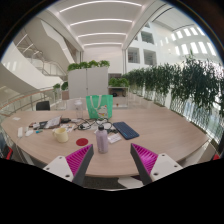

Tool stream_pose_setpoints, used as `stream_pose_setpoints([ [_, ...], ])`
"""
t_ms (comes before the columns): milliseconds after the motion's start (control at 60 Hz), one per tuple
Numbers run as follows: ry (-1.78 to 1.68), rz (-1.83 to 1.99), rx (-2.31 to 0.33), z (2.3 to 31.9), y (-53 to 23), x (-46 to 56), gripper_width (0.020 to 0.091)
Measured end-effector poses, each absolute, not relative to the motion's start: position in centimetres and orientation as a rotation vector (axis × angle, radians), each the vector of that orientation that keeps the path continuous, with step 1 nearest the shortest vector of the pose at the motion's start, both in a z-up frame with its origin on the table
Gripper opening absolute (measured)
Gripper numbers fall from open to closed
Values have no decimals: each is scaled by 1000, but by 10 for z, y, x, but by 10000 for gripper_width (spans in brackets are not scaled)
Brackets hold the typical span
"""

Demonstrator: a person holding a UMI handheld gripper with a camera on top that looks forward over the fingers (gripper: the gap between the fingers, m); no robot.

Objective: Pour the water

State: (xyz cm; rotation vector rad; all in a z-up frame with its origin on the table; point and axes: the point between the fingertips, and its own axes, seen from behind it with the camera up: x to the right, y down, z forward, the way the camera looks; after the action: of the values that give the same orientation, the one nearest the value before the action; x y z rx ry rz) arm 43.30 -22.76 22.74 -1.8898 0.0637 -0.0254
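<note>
Two pink-padded fingers of the claw point(104, 160) stand spread and empty, aimed at twelve o'clock toward the bottle point(102, 140) upright on the worktop point(160, 125), ready for grasping.

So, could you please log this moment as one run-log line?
hand-held gripper: open, empty | bottle: upright on round table, ahead between fingers | red coaster: beside bottle | pour: not started
</note>
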Motion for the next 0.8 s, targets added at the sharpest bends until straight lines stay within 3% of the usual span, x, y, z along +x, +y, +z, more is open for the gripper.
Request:
stream_pose_setpoints([
  [350,55,9,-1819,98,-20,384,826],
  [517,66,-13,-1813,73,49,384,822],
  [550,63,-2,-1816,67,59,382,779],
  [600,43,7,-1845,53,69,381,533],
  [800,44,26,-1809,55,84,374,506],
])
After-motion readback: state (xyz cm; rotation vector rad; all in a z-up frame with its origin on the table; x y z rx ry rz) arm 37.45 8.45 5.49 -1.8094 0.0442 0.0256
